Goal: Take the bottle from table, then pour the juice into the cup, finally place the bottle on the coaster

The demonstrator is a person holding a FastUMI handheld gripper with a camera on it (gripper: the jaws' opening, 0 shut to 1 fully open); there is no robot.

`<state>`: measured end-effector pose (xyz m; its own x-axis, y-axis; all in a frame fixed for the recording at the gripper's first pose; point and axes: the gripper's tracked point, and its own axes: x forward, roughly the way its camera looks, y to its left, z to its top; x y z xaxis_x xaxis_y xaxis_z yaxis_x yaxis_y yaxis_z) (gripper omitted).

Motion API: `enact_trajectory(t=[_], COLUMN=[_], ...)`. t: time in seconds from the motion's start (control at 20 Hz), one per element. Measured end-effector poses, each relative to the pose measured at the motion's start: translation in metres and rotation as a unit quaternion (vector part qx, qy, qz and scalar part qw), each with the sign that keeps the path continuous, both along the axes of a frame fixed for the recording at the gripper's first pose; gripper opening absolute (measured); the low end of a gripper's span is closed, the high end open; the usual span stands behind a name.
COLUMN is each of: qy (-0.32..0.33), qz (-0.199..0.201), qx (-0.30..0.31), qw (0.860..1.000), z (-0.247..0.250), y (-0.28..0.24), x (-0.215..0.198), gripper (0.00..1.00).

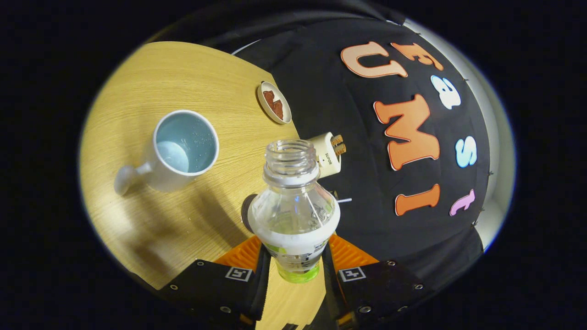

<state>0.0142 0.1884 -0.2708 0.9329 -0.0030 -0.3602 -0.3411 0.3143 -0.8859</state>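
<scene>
gripper view shows the gripper [297, 261] clamped on the clear plastic uncapped bottle [293, 201], both fingers pressing its labelled lower body. the white ceramic cup [183, 149] stands on the wooden table [137, 82] at ten o'clock of the bottle. the bottle seems light, thin-walled and slippery; i judge a hold at the label safest.

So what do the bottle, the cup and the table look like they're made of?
Bottle, clamped between the gripper fingers: clear glossy plastic, likely; see-through with threaded neck. Cup: glazed ceramic, probably; white, shiny. Table: pale wood or laminate; grain lines, matte.
</scene>
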Motion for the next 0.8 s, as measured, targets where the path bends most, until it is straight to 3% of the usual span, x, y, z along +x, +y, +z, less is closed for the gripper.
enact_trajectory(t=[0.5,0.8], qy=[-0.017,-0.027], qz=[0.06,0.103], qx=[-0.097,-0.156], qw=[0.993,0.982], z=[0.015,0.02], y=[0.011,0.024], x=[0.006,0.004], gripper=[0.54,0.54])
